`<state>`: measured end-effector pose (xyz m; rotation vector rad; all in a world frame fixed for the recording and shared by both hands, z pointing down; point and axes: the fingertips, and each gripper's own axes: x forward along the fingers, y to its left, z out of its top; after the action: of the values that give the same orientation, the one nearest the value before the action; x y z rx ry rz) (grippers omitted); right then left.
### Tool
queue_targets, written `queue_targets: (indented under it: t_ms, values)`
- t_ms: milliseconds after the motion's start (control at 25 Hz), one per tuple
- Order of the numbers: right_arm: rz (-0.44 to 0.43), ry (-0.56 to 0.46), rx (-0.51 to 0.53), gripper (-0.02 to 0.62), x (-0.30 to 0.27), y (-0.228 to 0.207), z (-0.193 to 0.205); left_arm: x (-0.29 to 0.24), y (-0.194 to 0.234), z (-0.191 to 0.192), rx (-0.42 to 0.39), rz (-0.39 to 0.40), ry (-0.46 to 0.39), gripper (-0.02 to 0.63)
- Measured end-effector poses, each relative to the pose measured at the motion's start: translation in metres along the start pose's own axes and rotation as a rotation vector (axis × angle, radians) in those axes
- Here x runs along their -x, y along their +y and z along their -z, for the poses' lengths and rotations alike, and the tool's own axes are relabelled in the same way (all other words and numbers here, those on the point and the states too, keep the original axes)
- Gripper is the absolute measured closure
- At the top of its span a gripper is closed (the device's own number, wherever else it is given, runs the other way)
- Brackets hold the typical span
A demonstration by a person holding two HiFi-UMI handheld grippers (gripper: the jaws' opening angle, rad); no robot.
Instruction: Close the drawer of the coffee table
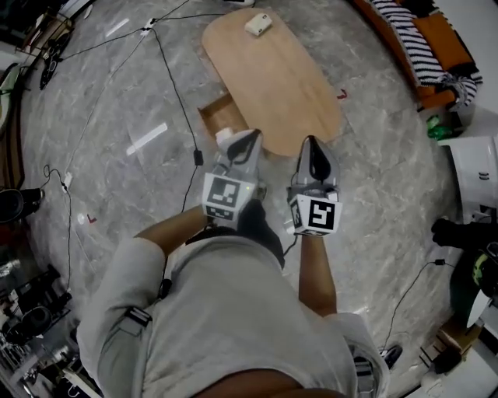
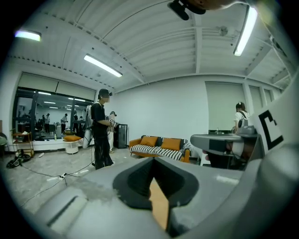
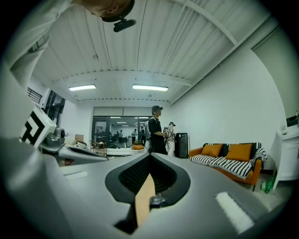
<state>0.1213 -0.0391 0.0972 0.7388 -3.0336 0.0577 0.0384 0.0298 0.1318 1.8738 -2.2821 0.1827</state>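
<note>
Head view: oval wooden bench [image 1: 272,70] ahead of both fingers, long axis running from far-left to near-right. Drawer [image 1: 221,114] pulled out of the bench's long left flank, open top up, pointing out to the left across that axis. Sits just ahead and slightly left of the left gripper [image 1: 247,138]. Left fingers pressed together, tips near the drawer's near corner; cannot tell whether touching. Right gripper [image 1: 312,144] fingers also pressed together, tips at the bench's near end, drawer well off to their left. Small white object [image 1: 258,24] on the far end of the bench, well beyond both fingers. Black-and-white square markers on both cubes. Grey marble floor [image 1: 124,101] with black cables [image 1: 173,85] left of the fingers.

Left gripper view: fingers together, nothing pinched, only a thin tan sliver showing in the slit. Drawer not seen here. Beyond the fingers a striped sofa [image 2: 161,145] with orange cushions, left of them a standing person [image 2: 100,128] in black. Other gripper's body off right.

Right gripper view: fingers together, same tan sliver in the slit, nothing held. Sofa right of the fingers, standing person straight beyond, glass-walled room behind.
</note>
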Motion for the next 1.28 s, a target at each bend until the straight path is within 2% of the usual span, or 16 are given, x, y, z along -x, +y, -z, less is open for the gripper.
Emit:
queue_targets:
  t_ms: [240, 400, 640, 920, 1120, 1280]
  values:
    - [-0.025, 0.026, -0.027, 0.589, -0.05, -0.018, 0.022, -0.035, 0.029, 0.015, -0.044, -0.019, 0.079, 0.586]
    - [0.007, 0.051, -0.042, 0.589, -0.068, -0.026, 0.035, -0.044, 0.054, 0.024, -0.078, -0.006, 0.124, 0.584]
    - [0.079, 0.1, -0.033, 0.589, -0.1, -0.013, 0.06, -0.052, 0.12, 0.051, -0.09, 0.02, 0.193, 0.584]
    - [0.204, 0.149, -0.014, 0.589, -0.166, 0.044, 0.095, -0.077, 0.206, 0.084, -0.105, 0.193, 0.205, 0.584]
    - [0.336, 0.21, -0.033, 0.589, -0.175, 0.082, 0.143, -0.082, 0.254, 0.125, -0.144, 0.342, 0.247, 0.584]
    - [0.409, 0.327, -0.02, 0.589, -0.152, 0.1, 0.193, -0.079, 0.268, 0.172, -0.251, 0.446, 0.276, 0.584]
